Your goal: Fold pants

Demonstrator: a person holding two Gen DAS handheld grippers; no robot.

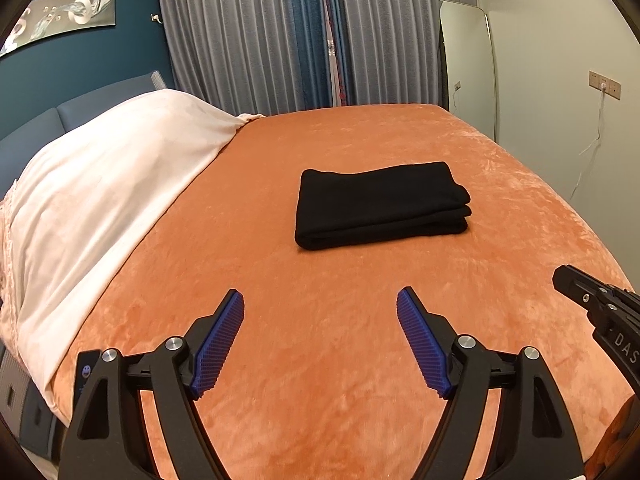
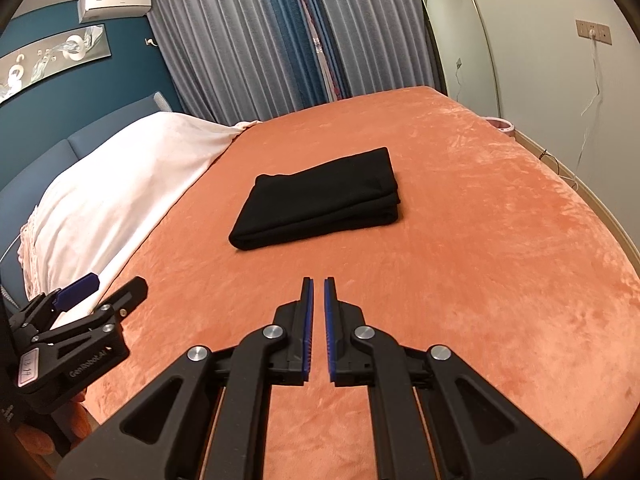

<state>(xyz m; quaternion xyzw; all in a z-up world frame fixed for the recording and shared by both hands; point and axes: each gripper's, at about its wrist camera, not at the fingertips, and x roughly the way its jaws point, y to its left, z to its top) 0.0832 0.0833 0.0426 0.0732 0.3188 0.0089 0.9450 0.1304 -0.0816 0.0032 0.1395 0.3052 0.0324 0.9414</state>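
Note:
The black pants (image 1: 380,204) lie folded into a compact layered rectangle in the middle of the orange bedspread (image 1: 320,420); the right wrist view shows the pants (image 2: 320,200) too. My left gripper (image 1: 320,292) hovers over the near part of the bed, well short of the pants, open wide with nothing between its blue pads (image 1: 218,344). My right gripper (image 2: 318,280) is shut, its pads nearly touching and holding nothing, also short of the pants. In the other view each gripper shows at the edge: the right gripper (image 1: 568,276) and the left gripper (image 2: 116,282).
A white cover (image 1: 100,200) drapes over the pillows at the left by the blue headboard. Grey and blue curtains (image 1: 300,40) hang behind the bed. A tall mirror (image 1: 468,68) leans at the right wall, where a cable (image 2: 592,92) hangs from a socket.

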